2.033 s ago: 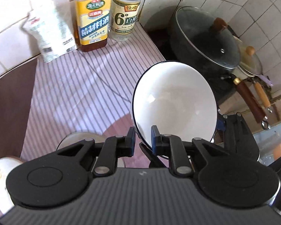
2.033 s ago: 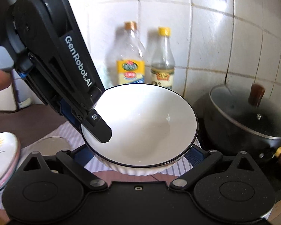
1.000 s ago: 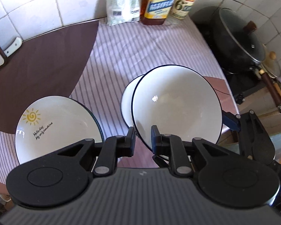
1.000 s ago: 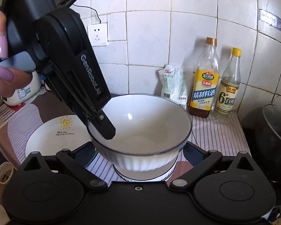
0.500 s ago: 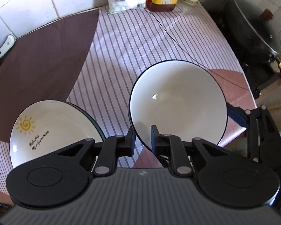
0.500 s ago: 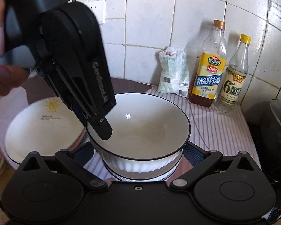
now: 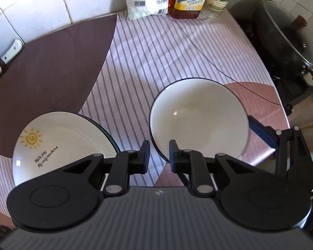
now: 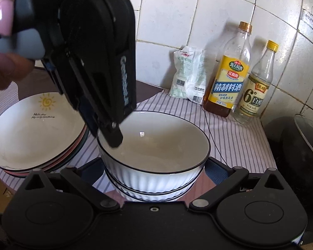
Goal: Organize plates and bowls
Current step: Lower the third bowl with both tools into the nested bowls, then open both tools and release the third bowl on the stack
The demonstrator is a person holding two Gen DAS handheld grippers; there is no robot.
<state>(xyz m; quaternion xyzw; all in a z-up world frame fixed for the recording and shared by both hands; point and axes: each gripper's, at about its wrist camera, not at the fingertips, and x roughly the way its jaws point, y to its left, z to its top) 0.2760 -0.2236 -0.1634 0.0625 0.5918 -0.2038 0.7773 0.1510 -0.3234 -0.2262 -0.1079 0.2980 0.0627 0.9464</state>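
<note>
A white ribbed bowl with a dark rim [image 8: 154, 145] sits nested in another like bowl [image 8: 152, 195] on the striped cloth; it also shows in the left wrist view [image 7: 200, 120]. My left gripper [image 7: 159, 156] pinches the bowl's near-left rim, one finger [image 8: 112, 137] inside. My right gripper [image 8: 154, 179] is spread wide, fingers on both sides of the bowls, not pressing. A stack of plates, the top one white with a yellow sun [image 8: 37, 127], lies left of the bowls [image 7: 58, 141].
A white packet [image 8: 189, 75], a yellow-labelled bottle [image 8: 229, 81] and a clear vinegar bottle [image 8: 254, 91] stand by the tiled wall. A dark lidded pot [image 7: 285, 33] sits on the stove at right. A thin black cord [image 7: 235, 79] crosses the cloth.
The held bowl came down from mid-air and now rests inside the bowl on the cloth. Both grippers moved down with it; the left stayed shut on the rim.
</note>
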